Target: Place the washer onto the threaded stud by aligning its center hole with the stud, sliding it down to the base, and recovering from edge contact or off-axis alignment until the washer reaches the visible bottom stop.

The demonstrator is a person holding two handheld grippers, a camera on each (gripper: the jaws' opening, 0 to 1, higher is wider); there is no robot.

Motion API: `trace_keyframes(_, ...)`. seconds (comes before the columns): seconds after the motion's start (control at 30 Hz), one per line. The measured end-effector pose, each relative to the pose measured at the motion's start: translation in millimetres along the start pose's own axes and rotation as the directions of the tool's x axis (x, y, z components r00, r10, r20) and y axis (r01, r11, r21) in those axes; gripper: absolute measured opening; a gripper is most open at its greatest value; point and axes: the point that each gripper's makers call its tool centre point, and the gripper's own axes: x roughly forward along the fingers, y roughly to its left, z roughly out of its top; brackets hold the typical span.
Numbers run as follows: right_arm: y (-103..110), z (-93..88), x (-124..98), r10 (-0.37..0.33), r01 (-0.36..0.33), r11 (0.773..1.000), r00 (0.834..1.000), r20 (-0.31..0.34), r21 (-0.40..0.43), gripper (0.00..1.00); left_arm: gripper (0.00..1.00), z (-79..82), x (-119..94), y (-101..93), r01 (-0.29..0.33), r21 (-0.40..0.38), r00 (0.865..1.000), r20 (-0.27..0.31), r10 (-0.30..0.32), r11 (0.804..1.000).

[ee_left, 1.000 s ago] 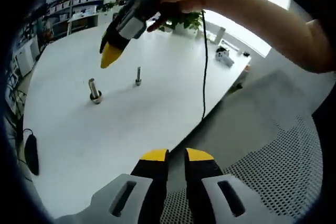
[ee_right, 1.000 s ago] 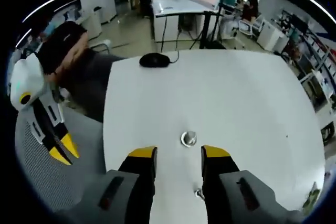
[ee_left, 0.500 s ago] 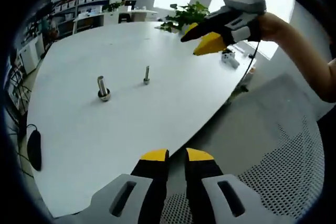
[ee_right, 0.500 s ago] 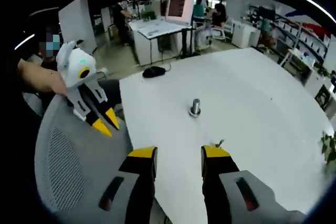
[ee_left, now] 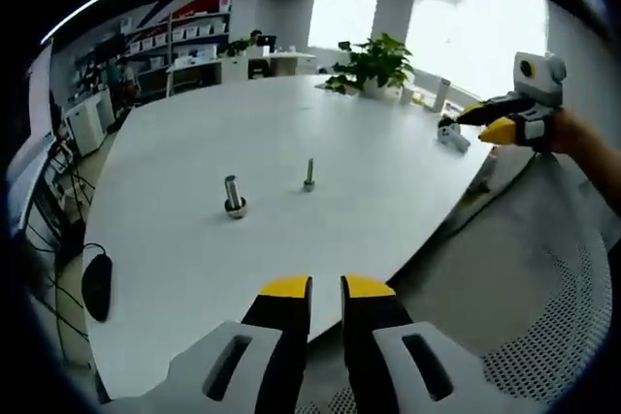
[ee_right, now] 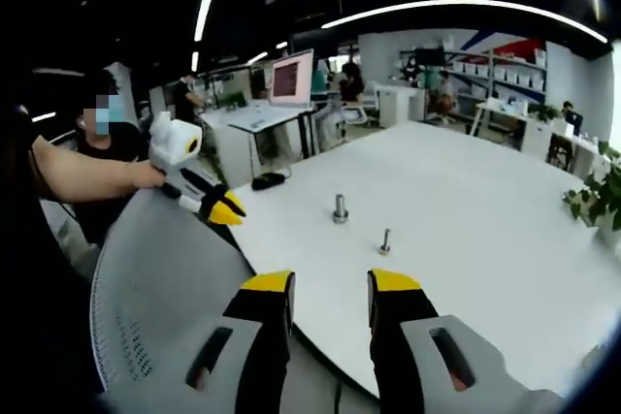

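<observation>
The left gripper (ee_left: 325,284) has its jaws drawn nearly together, only a slit between them and nothing in it, and it hangs off the near edge of the white tabletop (ee_left: 194,259), above a mesh chair (ee_left: 543,336). The right gripper (ee_right: 330,283) holds its jaws a moderate gap apart, also empty, and it too sits back from the tabletop edge over the chair's grey back. In the left gripper view the right gripper shows far out at the right, past the tabletop's rim, where a second ago it hung directly above the studs with its tips pointing down at them; since then it has swung up and away. Both grippers now stand well apart from the work. On the tabletop the thick threaded stud (ee_left: 233,193) stands upright with a wider ring at its foot, probably the washer (ee_left: 236,208) resting at the bottom stop, though it is too small to be certain. A thinner bolt (ee_left: 309,174) stands upright near it, to its right in the left gripper view. A computer mouse (ee_left: 97,286) lies near the tabletop's far left edge. With both grippers empty and withdrawn, the placement looks finished rather than in need of recovery.
</observation>
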Motion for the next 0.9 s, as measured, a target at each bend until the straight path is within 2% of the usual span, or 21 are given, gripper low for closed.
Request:
trace_keyframes(0.1,-1,11.6,1,-0.031,0.033,0.998,0.999,0.027,-0.060,0.31,0.10,-1.3,-1,-0.1,-0.008,0.038,1.000,-0.002,0.008,0.999)
trace_keyframes(0.13,-2,15.5,0,-0.049,0.053,0.994,0.998,0.038,-0.097,0.31,0.10,1.2,-3,4.1,-0.022,0.028,1.000,0.014,0.021,0.999)
trace_keyframes(0.2,-5,12.2,0,-0.076,0.080,0.986,0.997,0.035,-0.148,0.31,0.10,6.1,-5,8.4,-0.042,-0.023,0.998,0.049,0.043,0.999)
trace_keyframes(0.23,-10,6.0,1,-0.107,0.109,0.980,0.994,0.020,-0.166,0.31,0.10,6.4,-6,9.0,-0.045,-0.021,0.998,0.052,0.046,0.999)
trace_keyframes(0.3,-25,-13.3,3,-0.187,0.169,0.963,0.980,-0.068,-0.209,0.30,0.10,7.8,-7,6.6,-0.046,-0.011,0.997,0.068,0.046,0.999)
trace_keyframes(0.33,-31,-16.2,5,-0.219,0.190,0.945,0.972,-0.087,-0.265,0.28,0.10,10.8,-7,5.8,-0.042,-0.004,0.996,0.082,0.043,0.999)
trace_keyframes(0.37,-29,-13.7,8,-0.208,0.177,0.944,0.974,-0.086,-0.277,0.26,0.09,11.8,-8,6.1,-0.044,0.001,0.995,0.087,0.043,0.999)
trace_keyframes(0.4,-24,-9.0,10,-0.191,0.168,0.955,0.979,-0.073,-0.247,0.26,0.09,14.0,-8,8.8,-0.055,0.012,0.994,0.095,0.053,0.998)
trace_keyframes(0.47,-13,5.0,12,-0.138,0.135,0.965,0.990,0.004,-0.223,0.26,0.09,13.3,-9,13.1,-0.070,0.005,0.993,0.093,0.069,0.998)
trace_keyframes(0.5,-11,4.9,12,-0.130,0.130,0.962,0.991,0.014,-0.239,0.26,0.09,11.9,-10,14.8,-0.071,-0.016,0.993,0.093,0.072,0.997)
trace_keyframes(0.53,-12,0.9,11,-0.137,0.133,0.961,0.991,-0.001,-0.243,0.26,0.09,10.9,-10,13.5,-0.062,-0.042,0.993,0.096,0.065,0.997)
trace_keyframes(0.6,-15,-9.7,9,-0.157,0.140,0.959,0.986,-0.049,-0.247,0.26,0.09,11.0,-10,10.8,-0.064,-0.020,0.993,0.098,0.065,0.998)
trace_keyframes(0.67,-13,-10.6,9,-0.152,0.135,0.957,0.987,-0.048,-0.257,0.26,0.09,11.0,-9,9.5,-0.060,-0.011,0.994,0.094,0.060,0.998)
trace_keyframes(0.77,-10,-12.1,14,-0.147,0.116,0.939,0.986,-0.074,-0.323,0.26,0.09,9.7,-8,12.0,-0.062,-0.027,0.994,0.086,0.064,0.998)
trace_keyframes(0.9,-5,-15.3,17,-0.152,0.107,0.924,0.984,-0.097,-0.366,0.26,0.09,8.5,-9,12.5,-0.067,-0.033,0.994,0.086,0.069,0.997)
